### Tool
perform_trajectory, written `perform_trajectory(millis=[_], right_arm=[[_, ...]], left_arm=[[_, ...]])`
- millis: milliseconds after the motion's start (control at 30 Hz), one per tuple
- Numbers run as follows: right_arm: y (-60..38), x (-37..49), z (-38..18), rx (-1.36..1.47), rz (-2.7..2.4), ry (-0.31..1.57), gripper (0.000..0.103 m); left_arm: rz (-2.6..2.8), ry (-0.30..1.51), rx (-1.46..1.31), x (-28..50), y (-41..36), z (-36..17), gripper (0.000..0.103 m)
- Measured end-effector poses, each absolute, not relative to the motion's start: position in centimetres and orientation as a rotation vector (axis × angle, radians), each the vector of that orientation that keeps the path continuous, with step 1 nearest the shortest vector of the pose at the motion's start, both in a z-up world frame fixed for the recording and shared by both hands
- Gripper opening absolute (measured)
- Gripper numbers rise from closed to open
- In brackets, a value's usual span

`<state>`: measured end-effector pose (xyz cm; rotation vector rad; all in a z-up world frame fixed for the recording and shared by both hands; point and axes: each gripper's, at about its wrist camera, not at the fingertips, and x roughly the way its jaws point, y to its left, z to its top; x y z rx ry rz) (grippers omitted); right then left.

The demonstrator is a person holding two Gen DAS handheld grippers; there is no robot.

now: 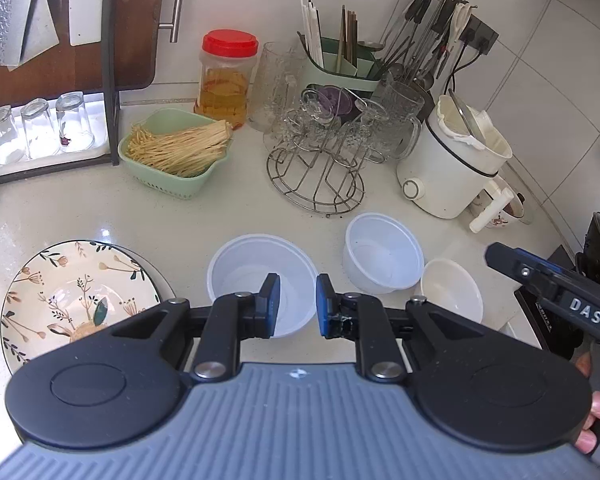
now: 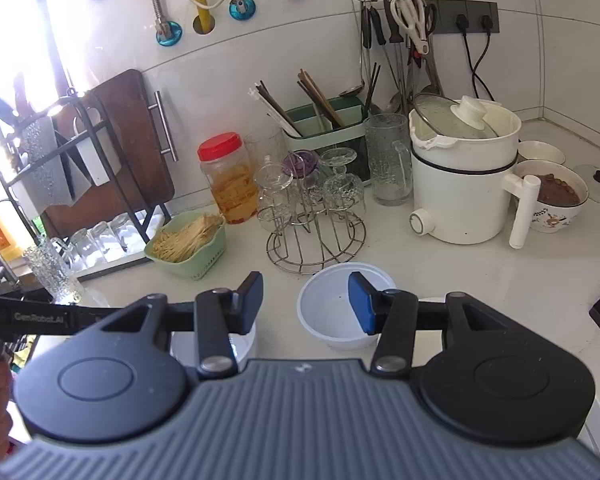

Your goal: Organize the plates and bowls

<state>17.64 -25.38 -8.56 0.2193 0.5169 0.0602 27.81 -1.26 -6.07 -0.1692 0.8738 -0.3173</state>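
Note:
In the left wrist view a floral plate [image 1: 72,292] lies at the left on the white counter. Three white bowls stand in a row: a wide one [image 1: 244,276], a deeper one [image 1: 384,252], and a small one [image 1: 452,292] at the right. My left gripper [image 1: 298,304] is open and empty, hovering over the wide bowl's right rim. My right gripper [image 2: 306,300] is open and empty, its right finger [image 2: 362,304] over a white bowl [image 2: 332,312]; another white bowl [image 2: 242,346] is mostly hidden under its left finger. The right gripper also shows at the left wrist view's right edge [image 1: 548,284].
A green basket of noodles [image 1: 176,152], a wire glass rack [image 1: 320,148], a red-lidded jar [image 1: 226,76], a utensil holder [image 1: 340,60] and a white electric pot [image 1: 452,160] stand behind the bowls. Upturned glasses [image 1: 40,128] sit on a rack at the left. A filled floral bowl [image 2: 556,196] stands beside the pot.

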Motion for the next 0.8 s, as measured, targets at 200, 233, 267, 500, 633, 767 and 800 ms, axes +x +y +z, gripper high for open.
perform_trajectory(millis=[200, 233, 267, 500, 633, 767, 800], right_arm=[[-25.7, 16.3, -8.9, 0.219, 0.01, 0.51, 0.05], [-25.7, 16.2, -9.1, 0.22, 0.007, 0.513, 0.05], [-25.7, 15.9, -9.2, 0.223, 0.001, 0.518, 0.05], [-25.7, 15.2, -10.2, 0.25, -0.034, 0.543, 0.05], [-26.0, 15.1, -10.4, 0.261, -0.058, 0.544, 0.05], [-26.4, 14.8, -10.4, 0.272, -0.077, 0.548, 0.05], [-26.5, 14.8, -10.4, 0.269, -0.079, 0.547, 0.05]], left_arm=[[-0.364, 0.853, -0.145, 27.8, -1.8, -5.6, 0.021], [-0.368, 0.854, -0.147, 27.7, -1.8, -5.7, 0.021], [-0.375, 0.857, -0.148, 27.6, -1.9, -5.8, 0.021], [-0.422, 0.904, -0.128, 27.3, -2.6, -6.8, 0.021], [-0.463, 0.911, -0.096, 27.8, -3.6, -7.1, 0.021], [-0.497, 0.901, -0.079, 28.3, -5.0, -7.2, 0.021], [-0.503, 0.897, -0.079, 28.4, -5.4, -7.2, 0.021]])
